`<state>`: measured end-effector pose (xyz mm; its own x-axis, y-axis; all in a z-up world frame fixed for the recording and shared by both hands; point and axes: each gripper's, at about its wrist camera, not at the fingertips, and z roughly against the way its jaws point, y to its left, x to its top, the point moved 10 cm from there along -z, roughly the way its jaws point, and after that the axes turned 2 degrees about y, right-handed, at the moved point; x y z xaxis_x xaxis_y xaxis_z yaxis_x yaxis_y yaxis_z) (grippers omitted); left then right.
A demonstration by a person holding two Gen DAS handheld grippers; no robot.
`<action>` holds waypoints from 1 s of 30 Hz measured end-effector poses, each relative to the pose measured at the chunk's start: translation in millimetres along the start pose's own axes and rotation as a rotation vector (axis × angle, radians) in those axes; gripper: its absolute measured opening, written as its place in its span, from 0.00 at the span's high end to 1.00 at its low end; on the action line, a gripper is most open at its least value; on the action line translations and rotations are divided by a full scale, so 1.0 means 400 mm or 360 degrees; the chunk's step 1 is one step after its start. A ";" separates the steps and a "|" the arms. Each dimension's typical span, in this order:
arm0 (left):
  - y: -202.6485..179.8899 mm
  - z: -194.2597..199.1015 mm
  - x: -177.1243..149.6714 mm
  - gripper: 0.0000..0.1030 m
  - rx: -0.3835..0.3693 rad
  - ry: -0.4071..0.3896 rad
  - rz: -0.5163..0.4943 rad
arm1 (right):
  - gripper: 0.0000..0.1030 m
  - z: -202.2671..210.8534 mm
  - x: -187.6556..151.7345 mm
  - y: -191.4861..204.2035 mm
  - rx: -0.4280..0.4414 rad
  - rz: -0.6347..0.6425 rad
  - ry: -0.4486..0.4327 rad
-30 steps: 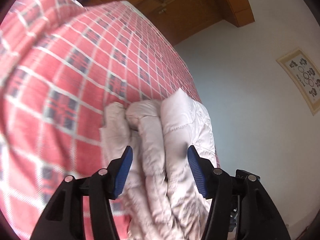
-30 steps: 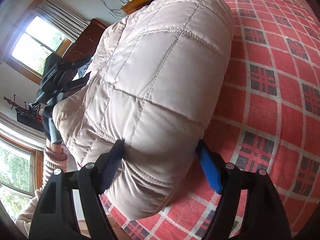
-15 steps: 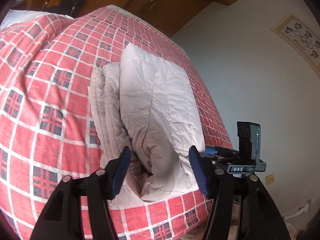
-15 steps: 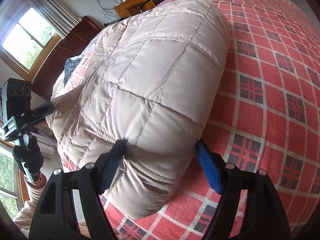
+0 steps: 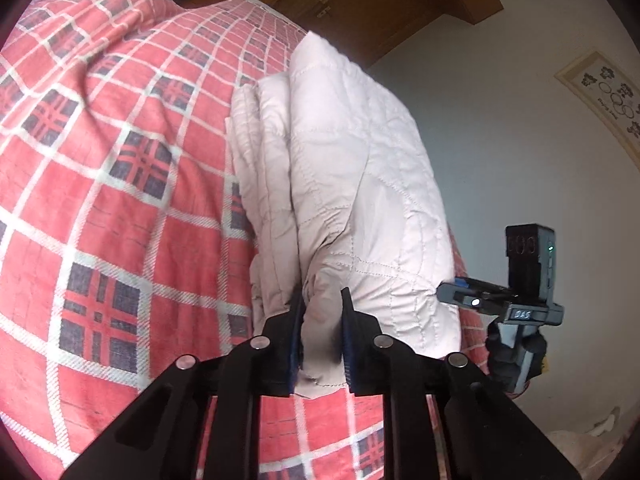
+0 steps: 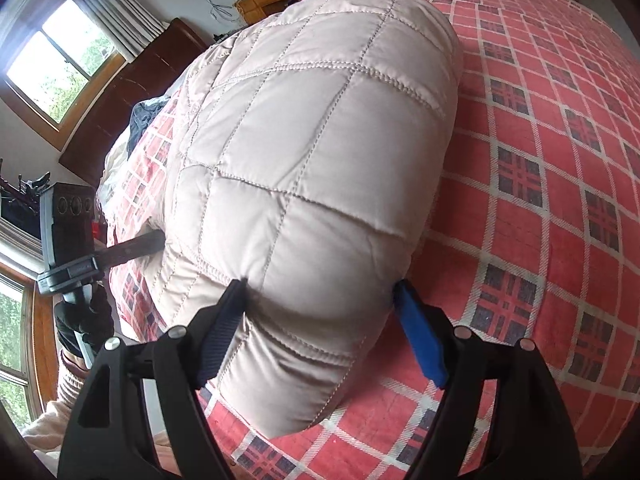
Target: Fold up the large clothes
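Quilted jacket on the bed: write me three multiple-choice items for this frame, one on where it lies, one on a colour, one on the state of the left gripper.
1. Where does the folded quilted jacket lie?
A. on a wooden floor
B. on the plaid bedspread
C. on a chair

2. What colour is the jacket?
A. pale beige-pink
B. navy
C. green

3. What is the left gripper doing?
A. hanging open, clear of the cloth
B. holding a hanger
C. shut on a bunch of the jacket

Answers:
1 B, red checks surround the jacket in both views.
2 A, its quilted panels are pale beige-pink in both views.
3 C, cloth is pinched between its close-set fingers, while the right gripper straddles the bundle with fingers wide.
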<state>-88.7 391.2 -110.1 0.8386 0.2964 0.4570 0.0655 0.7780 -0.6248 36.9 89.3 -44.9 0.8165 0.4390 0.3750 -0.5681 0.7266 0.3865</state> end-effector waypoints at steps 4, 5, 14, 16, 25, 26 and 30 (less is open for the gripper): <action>-0.008 0.002 0.004 0.81 0.0009 0.0021 -0.0029 | 0.24 -0.023 0.003 -0.004 0.0004 -0.0014 0.0016; -0.016 0.008 0.008 0.79 0.0016 0.0035 -0.0041 | 0.24 -0.023 0.005 -0.005 0.0010 -0.0021 0.0019; -0.059 0.127 0.195 0.54 0.0145 -0.0191 -0.0130 | 0.24 -0.020 0.015 0.003 -0.0001 -0.0009 0.0004; -0.066 0.113 0.246 0.53 0.0148 -0.0201 -0.0135 | 0.24 -0.019 0.012 0.003 -0.0012 -0.0006 -0.0001; -0.046 -0.059 0.369 0.49 0.0173 -0.0085 -0.0072 | 0.24 -0.019 0.005 0.018 -0.0056 0.0025 -0.0024; -0.045 -0.065 0.374 0.49 0.0174 -0.0086 -0.0074 | 0.24 -0.020 0.005 0.019 -0.0057 0.0028 -0.0024; -0.045 -0.077 0.384 0.73 0.0134 -0.0101 -0.0057 | 0.24 -0.020 0.007 0.013 -0.0066 0.0038 -0.0030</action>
<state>55.4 405.8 -48.2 0.8006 0.2997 0.5189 0.0472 0.8317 -0.5533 37.0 98.4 -48.5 0.8005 0.4468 0.3994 -0.5823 0.7374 0.3423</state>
